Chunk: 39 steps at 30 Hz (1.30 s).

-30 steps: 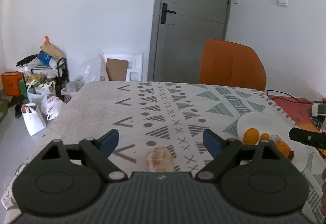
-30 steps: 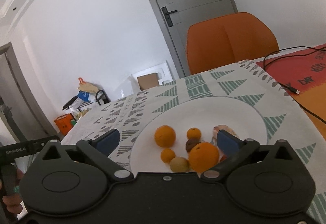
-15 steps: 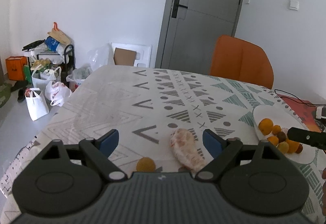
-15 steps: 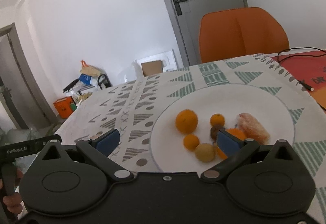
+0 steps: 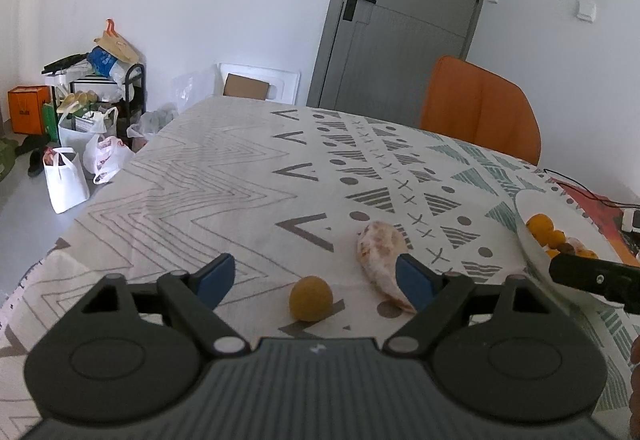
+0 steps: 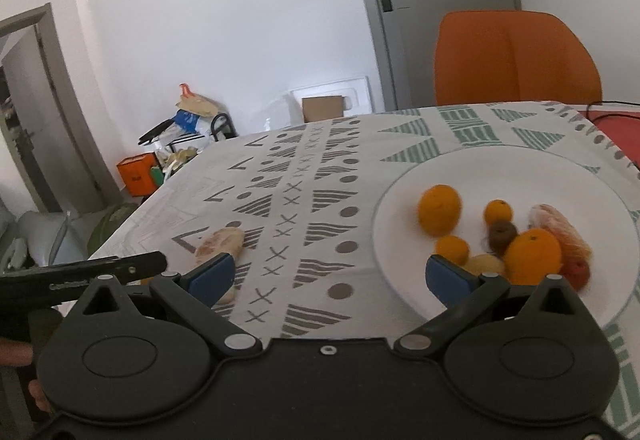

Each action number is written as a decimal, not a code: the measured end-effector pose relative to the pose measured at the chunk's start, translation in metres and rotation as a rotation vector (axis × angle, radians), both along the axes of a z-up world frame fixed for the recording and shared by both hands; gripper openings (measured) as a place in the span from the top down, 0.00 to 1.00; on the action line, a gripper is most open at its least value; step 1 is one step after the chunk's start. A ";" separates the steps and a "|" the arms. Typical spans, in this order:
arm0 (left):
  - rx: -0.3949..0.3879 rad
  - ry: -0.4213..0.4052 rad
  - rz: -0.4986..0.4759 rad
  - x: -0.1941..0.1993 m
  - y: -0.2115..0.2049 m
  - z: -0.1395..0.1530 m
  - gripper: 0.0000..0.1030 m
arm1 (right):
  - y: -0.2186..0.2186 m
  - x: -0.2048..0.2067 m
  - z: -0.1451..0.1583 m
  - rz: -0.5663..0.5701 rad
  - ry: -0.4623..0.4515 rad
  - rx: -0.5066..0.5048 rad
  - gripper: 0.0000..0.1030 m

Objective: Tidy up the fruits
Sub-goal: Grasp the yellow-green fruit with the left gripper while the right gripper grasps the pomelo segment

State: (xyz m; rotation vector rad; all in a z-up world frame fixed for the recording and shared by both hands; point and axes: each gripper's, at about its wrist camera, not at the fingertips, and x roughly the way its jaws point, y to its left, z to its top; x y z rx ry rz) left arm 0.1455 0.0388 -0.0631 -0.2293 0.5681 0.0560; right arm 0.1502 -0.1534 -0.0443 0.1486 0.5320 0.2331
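Fruit is split between two spots: a small yellow ball (image 5: 311, 298) and a pale peeled wedge (image 5: 382, 260) lie on the patterned tablecloth (image 5: 224, 192), while oranges (image 6: 439, 210) and other pieces sit on the white plate (image 6: 500, 168). The left gripper (image 5: 316, 278) is closing slightly (nothing pinched, the ball between its fingers). The right gripper (image 6: 328, 276) gapes empty over the cloth.

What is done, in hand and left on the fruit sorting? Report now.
Done: oranges and other fruit sit on the white round plate. In hand: nothing; the left gripper, jaws closing, frames the small yellow round fruit without touching it; the right gripper is open. Left: that fruit and the pale peeled citrus piece on the patterned tablecloth.
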 end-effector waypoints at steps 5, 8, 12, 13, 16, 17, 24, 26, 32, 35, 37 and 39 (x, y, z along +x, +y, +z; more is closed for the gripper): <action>0.014 -0.023 -0.009 0.002 -0.005 -0.003 0.19 | 0.009 0.008 0.000 0.039 0.016 -0.009 0.00; -0.002 -0.011 -0.016 0.005 -0.005 -0.007 0.28 | 0.017 0.012 0.001 0.052 0.018 -0.033 0.00; -0.006 0.000 -0.028 0.006 -0.008 -0.013 0.49 | 0.025 0.016 0.001 0.068 0.009 -0.048 0.00; -0.007 0.006 -0.026 0.007 -0.009 -0.014 0.54 | 0.026 0.017 0.002 0.073 0.010 -0.052 0.00; -0.030 0.015 -0.015 0.007 -0.004 -0.016 0.74 | 0.033 0.022 0.002 0.092 0.024 -0.053 0.00; -0.040 0.017 -0.013 0.006 -0.001 -0.016 0.78 | 0.037 0.023 0.002 0.098 0.023 -0.057 0.00; -0.077 0.001 0.009 -0.002 0.013 -0.011 0.78 | 0.058 0.030 -0.001 0.153 0.043 -0.077 0.01; -0.083 -0.006 0.020 -0.006 0.019 -0.010 0.78 | 0.064 0.031 -0.002 0.170 0.049 -0.080 0.02; -0.094 -0.034 0.057 -0.016 0.032 -0.005 0.78 | 0.080 0.037 -0.007 0.210 0.081 -0.094 0.12; -0.098 -0.041 0.078 -0.020 0.039 -0.004 0.78 | 0.088 0.040 -0.010 0.213 0.093 -0.114 0.15; -0.102 -0.044 0.093 -0.024 0.043 -0.005 0.78 | 0.096 0.043 -0.012 0.224 0.103 -0.119 0.19; -0.109 -0.050 0.103 -0.026 0.047 -0.004 0.78 | 0.104 0.045 -0.015 0.239 0.110 -0.131 0.24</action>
